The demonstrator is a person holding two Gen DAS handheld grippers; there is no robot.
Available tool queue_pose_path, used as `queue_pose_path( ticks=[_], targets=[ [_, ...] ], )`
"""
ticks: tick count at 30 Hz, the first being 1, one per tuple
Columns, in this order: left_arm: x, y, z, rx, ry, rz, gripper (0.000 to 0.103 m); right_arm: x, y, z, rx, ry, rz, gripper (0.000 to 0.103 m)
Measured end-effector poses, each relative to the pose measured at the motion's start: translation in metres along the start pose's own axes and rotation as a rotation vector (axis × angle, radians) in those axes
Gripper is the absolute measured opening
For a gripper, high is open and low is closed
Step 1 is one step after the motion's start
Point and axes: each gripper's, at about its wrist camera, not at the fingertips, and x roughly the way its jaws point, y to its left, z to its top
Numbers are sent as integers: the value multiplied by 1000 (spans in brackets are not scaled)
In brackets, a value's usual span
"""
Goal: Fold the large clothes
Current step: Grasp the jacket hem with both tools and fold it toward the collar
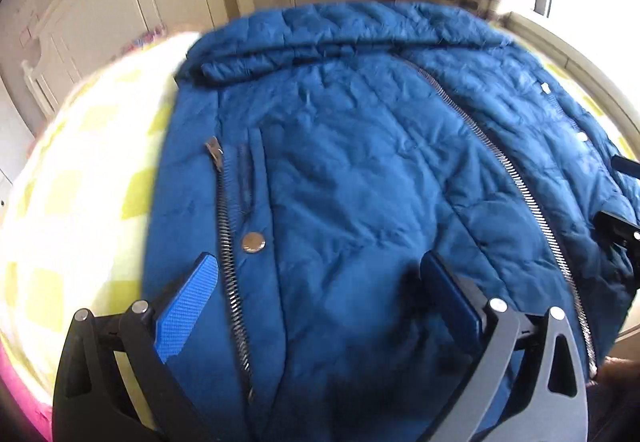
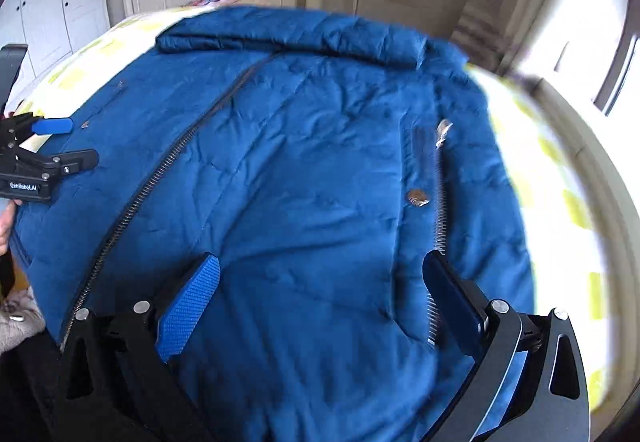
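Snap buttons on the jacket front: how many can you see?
2. One snap sits beside the left pocket zipper, the other beside the right pocket zipper. More may hide under folds of the jacket.

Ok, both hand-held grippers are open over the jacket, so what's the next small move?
Probably lower the left hand-held gripper onto the blue jacket near its side zipper and close: both hang open, the right hand-held gripper too, holding nothing, and the jacket lies flat, unfolded.
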Motion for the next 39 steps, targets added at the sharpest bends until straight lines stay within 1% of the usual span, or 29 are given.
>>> queue_pose_path(
  ticks=[2,3,4,5,6,7,8,9,11,12,14,17,18,19,20,21,23,24,25,27,28,30,31,33,35,36,37,38,39],
  targets=[
    [-9,-7,-6,34,-23,-8,101,-11,8,-5,-50,-40,40,98],
    [-8,-14,-13,59,-17,-4,101,-11,13,-11,-69,-38,59,98],
    [-5,-19,-18,82,-3,9,101,-5,18,-19,-87,-16,65,98],
    [-2,-23,-26,101,-18,32,101,0,19,-27,-84,-9,58,98],
    [-5,-22,-30,95,-43,29,101,-1,15,-30,-62,-38,72,98],
    [-7,-18,-33,85,-41,19,101,-4,11,-32,-39,-34,92,98],
    [-11,-14,-33,79,-36,9,101,-7,8,-32,-36,-31,93,98],
    [-17,-10,-34,74,-44,14,101,-13,5,-32,-39,-33,70,97],
    [-35,0,-40,63,-94,58,101,-29,-5,-35,-42,-68,10,97],
    [-45,9,-45,49,-124,80,101,-39,-15,-38,-27,-90,-14,98],
    [-55,29,-53,-2,-132,92,101,-51,-38,-48,39,-104,-49,98],
    [-53,53,-64,-78,-97,77,101,-57,-71,-68,145,-77,-74,98],
    [-47,62,-71,-104,-71,76,101,-55,-80,-75,177,-61,-76,98],
    [-45,65,-74,-116,-57,73,101,-54,-87,-81,207,-47,-74,98],
    [-43,68,-78,-128,-48,55,101,-52,-94,-88,239,-39,-51,98],
    [-40,72,-83,-149,-43,16,101,-52,-99,-93,265,-38,-18,96],
    [-38,78,-87,-197,-24,-52,101,-49,-104,-101,306,-31,43,88],
    [-36,79,-88,-211,-15,-76,101,-49,-103,-104,315,-47,71,84],
    [-36,79,-88,-221,-8,-100,100,-49,-102,-103,310,-58,79,77],
    [-37,69,-87,-183,-11,-165,97,-48,-95,-99,292,-59,85,76],
    [-36,61,-85,-166,-14,-171,97,-48,-93,-97,288,-56,78,76],
    [-30,48,-82,-123,-17,-128,97,-44,-89,-93,276,-55,72,76],
    [-25,48,-80,-125,-15,-124,101,-42,-88,-92,275,-58,70,76],
    [-20,50,-78,-129,-38,-106,101,-38,-90,-89,270,-66,67,76],
    [-18,50,-73,-131,-20,-93,101,-36,-87,-87,247,-60,45,76],
    [-18,50,-71,-135,-9,-95,101,-36,-85,-86,232,-55,31,74],
    [-19,51,-71,-131,-8,-102,95,-37,-85,-86,226,-51,30,66],
    [-23,52,-72,-128,-20,-117,70,-37,-87,-87,226,-51,45,61],
    [-28,54,-73,-136,-27,-152,54,-40,-88,-88,232,-53,69,48]
  ],
)
